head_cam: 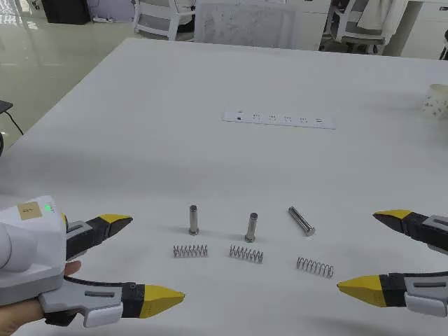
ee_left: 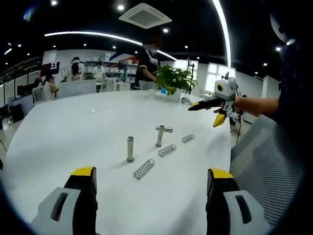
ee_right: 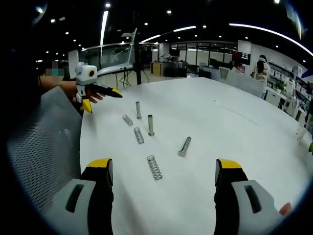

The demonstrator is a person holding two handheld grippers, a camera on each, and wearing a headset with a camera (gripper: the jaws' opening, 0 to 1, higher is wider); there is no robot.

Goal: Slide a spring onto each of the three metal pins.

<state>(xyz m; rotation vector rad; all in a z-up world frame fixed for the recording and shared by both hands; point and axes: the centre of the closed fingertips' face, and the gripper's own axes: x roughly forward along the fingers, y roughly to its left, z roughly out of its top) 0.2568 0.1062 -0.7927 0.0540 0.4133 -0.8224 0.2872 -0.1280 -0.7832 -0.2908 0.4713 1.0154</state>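
Observation:
On the white table (head_cam: pixel 245 161) two metal pins stand upright, the left pin (head_cam: pixel 193 219) and the middle pin (head_cam: pixel 251 227). A third pin (head_cam: pixel 302 220) lies on its side to their right. One spring lies in front of each: left spring (head_cam: pixel 190 250), middle spring (head_cam: pixel 246 253), right spring (head_cam: pixel 314 267). My left gripper (head_cam: pixel 147 259) is open at the near left, apart from the springs. My right gripper (head_cam: pixel 374 252) is open at the near right. In the left gripper view the nearest pin (ee_left: pixel 130 149) and spring (ee_left: pixel 144 168) lie ahead; in the right gripper view a spring (ee_right: pixel 154 167) and the lying pin (ee_right: pixel 184 146) do.
A white power strip (head_cam: pixel 278 119) lies farther back on the table. A white cup (head_cam: pixel 437 101) stands at the far right edge. Office chairs (head_cam: pixel 241 21) line the far side. People stand in the background of the left gripper view.

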